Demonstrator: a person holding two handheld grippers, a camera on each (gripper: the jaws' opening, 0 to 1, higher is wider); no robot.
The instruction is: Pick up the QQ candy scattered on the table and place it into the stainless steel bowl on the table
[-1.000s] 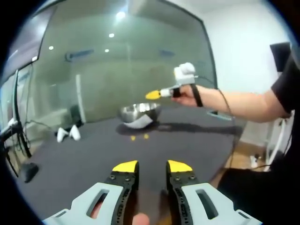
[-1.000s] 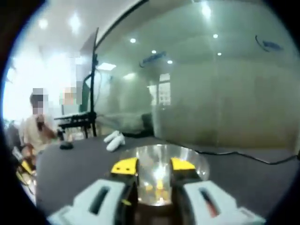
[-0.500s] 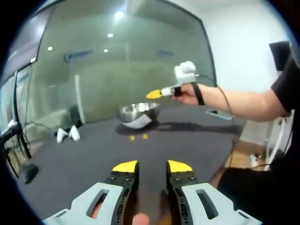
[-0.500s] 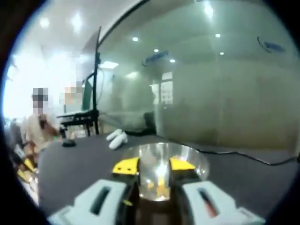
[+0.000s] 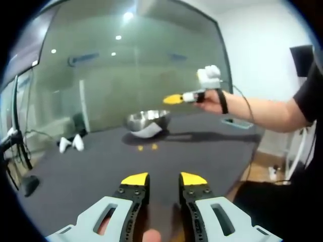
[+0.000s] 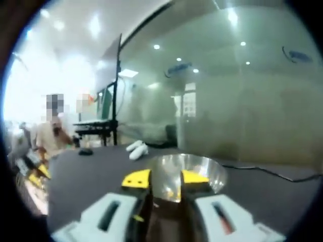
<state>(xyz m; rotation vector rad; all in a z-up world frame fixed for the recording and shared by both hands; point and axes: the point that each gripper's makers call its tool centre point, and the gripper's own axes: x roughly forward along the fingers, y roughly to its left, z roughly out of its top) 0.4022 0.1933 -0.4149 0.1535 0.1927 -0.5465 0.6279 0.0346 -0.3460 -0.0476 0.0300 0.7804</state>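
— Since the right gripper has lifted and drawn back from over the bowl, has it dropped its candy?
— Likely; its jaws stand apart, empty.
— What's left?
— Two candies on the table, just near of the bowl.
— And the left gripper?
— Half open, holding nothing, well short of them.
— Obstacles?
— None; white objects lie far left.

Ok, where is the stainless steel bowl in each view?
Left gripper view: the stainless steel bowl sits mid-frame on the dark table, below the right gripper.
Right gripper view: the bowl lies just beyond that gripper's jaws.
Shared landmark: white objects on the table.
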